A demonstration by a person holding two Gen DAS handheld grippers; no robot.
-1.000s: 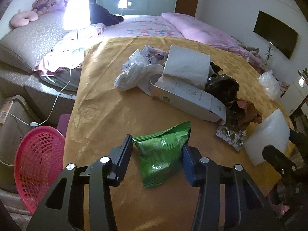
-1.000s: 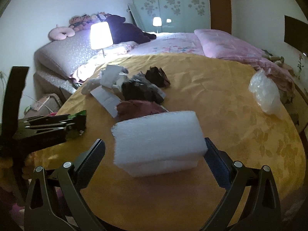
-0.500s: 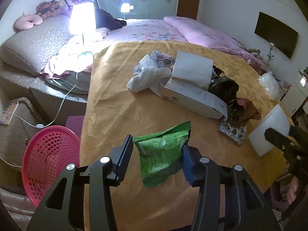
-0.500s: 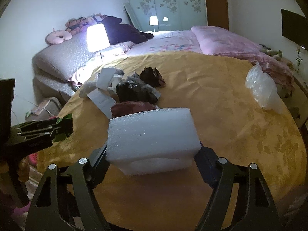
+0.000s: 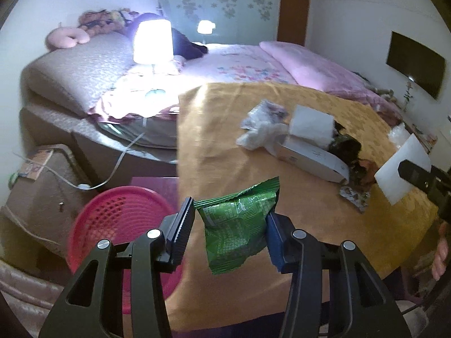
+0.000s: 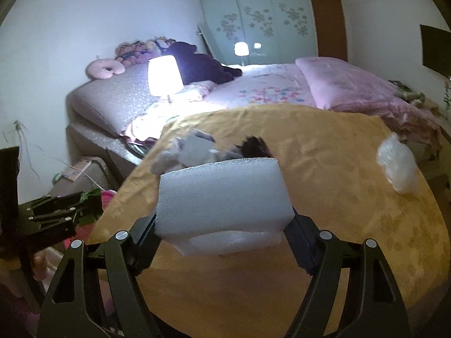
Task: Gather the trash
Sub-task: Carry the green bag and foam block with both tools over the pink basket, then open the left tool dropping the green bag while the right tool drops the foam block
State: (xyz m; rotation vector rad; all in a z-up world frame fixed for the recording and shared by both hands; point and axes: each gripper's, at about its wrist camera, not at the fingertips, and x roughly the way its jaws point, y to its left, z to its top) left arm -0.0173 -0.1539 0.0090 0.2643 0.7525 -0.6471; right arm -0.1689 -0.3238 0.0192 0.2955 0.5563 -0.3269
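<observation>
At the far left of the left wrist view a pink basket [image 5: 118,225] sits low on the floor, beside the edge of the surface [image 5: 225,152] with its yellow cloth. Just right of it, the left tool [image 5: 229,225] grips a green wrapper [image 5: 236,222]; both pads press its crumpled sides and it hangs clear of the cloth, near the surface's left edge. Farther right on the cloth lies a heap of trash: white tissue [image 5: 259,138], a white box [image 5: 313,157] on its side, dark crumpled scraps [image 5: 346,146] against it, and a patterned scrap [image 5: 355,197] just in front. At the right edge the right tool [image 6: 224,225] holds a white foam block [image 6: 222,194] off the surface, its pads clamped on the block's two ends. In the right wrist view a clear plastic bag [image 6: 397,166] lies alone on the cloth, well apart to the right. Behind the surface stand a lit lamp [image 5: 153,42] and a bed [image 5: 242,64].
</observation>
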